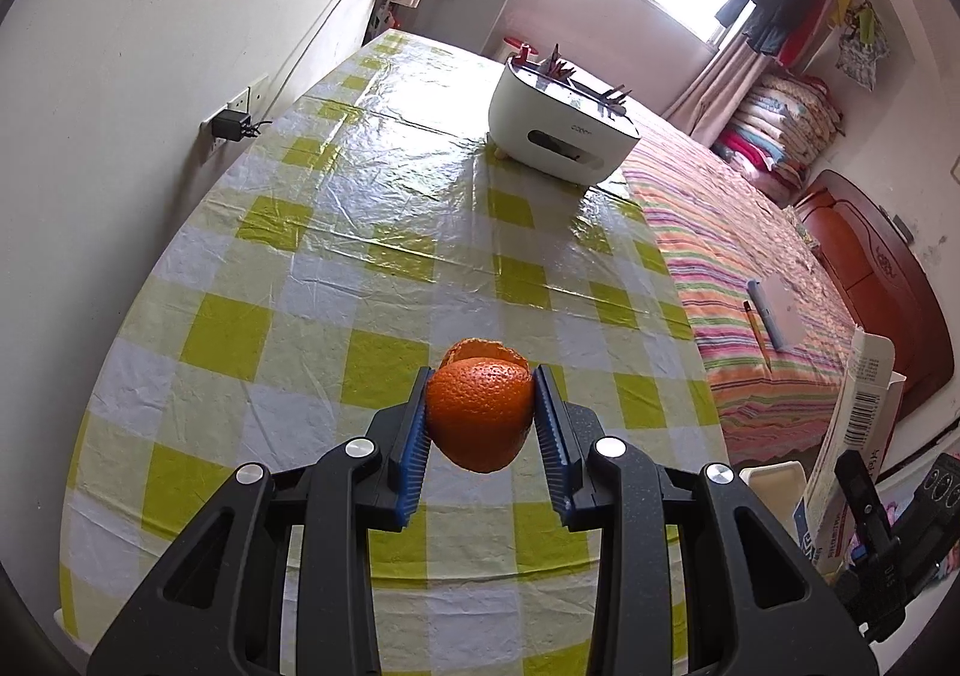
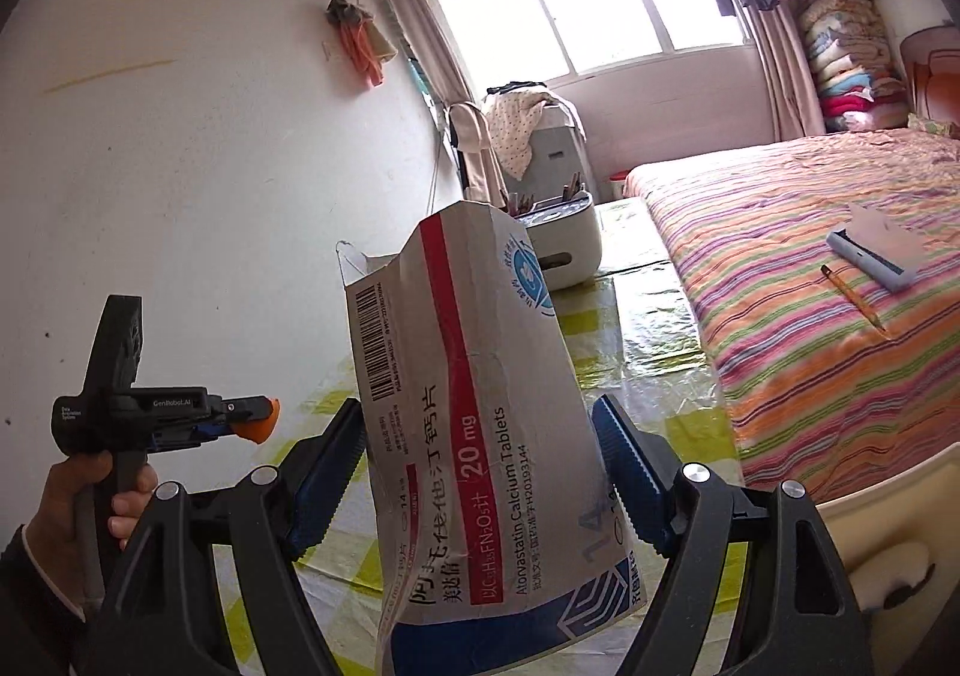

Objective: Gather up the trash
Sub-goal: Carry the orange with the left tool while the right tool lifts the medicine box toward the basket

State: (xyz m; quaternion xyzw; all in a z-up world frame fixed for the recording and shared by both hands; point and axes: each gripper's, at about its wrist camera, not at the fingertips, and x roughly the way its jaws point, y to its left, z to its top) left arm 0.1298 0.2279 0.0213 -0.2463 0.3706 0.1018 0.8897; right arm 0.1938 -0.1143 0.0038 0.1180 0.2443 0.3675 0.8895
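Between the pads: left hand-held gripper [image 1: 480, 418] clenched on orange peel [image 1: 479, 415], blue pads [image 1: 414, 454] pressing both sides; peel clear of the desk [image 1: 252, 256], so prob. being carried off as trash.
Peel look: cupped half-shell, bright pebbled skin, ragged torn rim at far side; thin and springy by the look, hence the gentle squeeze.
Right side: right hand-held gripper [image 2: 483, 472] grasping medicine box [image 2: 474, 406] w/ jaws wide, box standing up betw. them, off the desk.
Box look: white card, red stripe, barcode, top flap torn open, creased; looks empty.
Beside right gripper: person's hand [image 2: 90, 502] on the left tool's handle.
Beyond left gripper: white caddy [image 1: 558, 130] at far desk end, well apart.
Far right: bed [image 1: 720, 232], striped cover.
Bin: none in view, drop spot unknown.
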